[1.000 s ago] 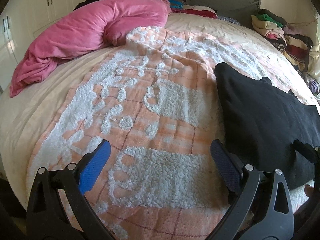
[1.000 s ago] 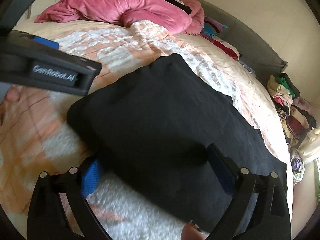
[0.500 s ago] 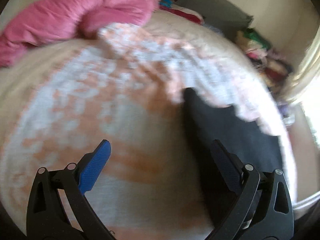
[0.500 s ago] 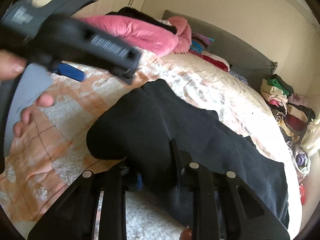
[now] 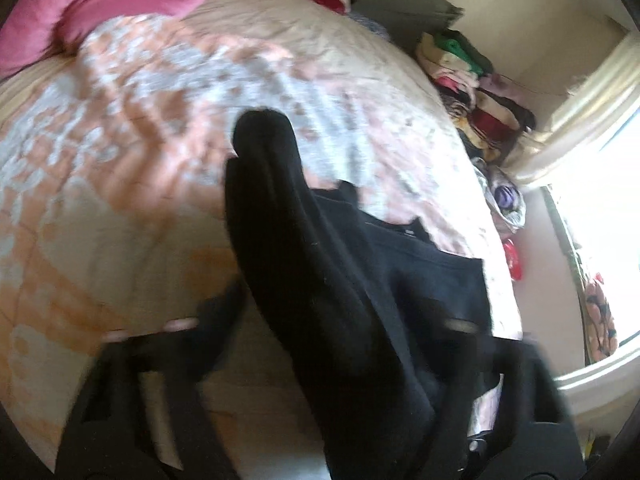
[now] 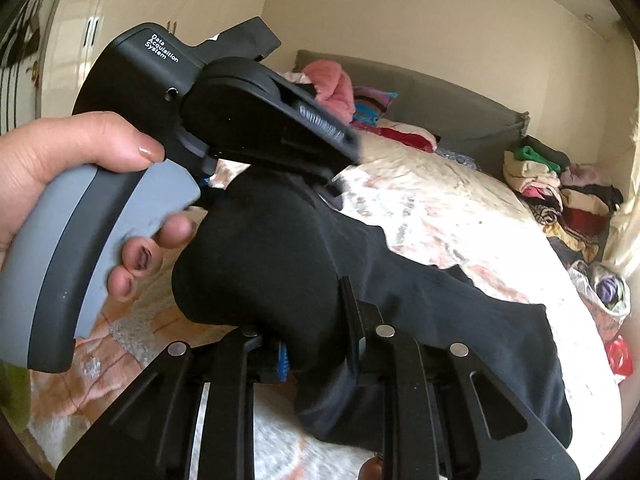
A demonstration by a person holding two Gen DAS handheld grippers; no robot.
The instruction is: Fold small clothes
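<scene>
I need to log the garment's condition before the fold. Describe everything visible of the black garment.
The black garment is plain, matte, soft knit-looking fabric with no visible print. Its near end is lifted off the peach-and-white blanket and bunched into a rounded fold; the far part trails flat over the blanket toward the bed's edge. The right gripper is shut on the bunched edge. The left gripper has fabric between its fingers, its jaws closing. Details blur in the left wrist view.

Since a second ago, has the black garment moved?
Yes. The black garment lay flat on the peach blanket; now its near edge is lifted off it, bunched in the right tongs, the far end trailing on the bed.
</scene>
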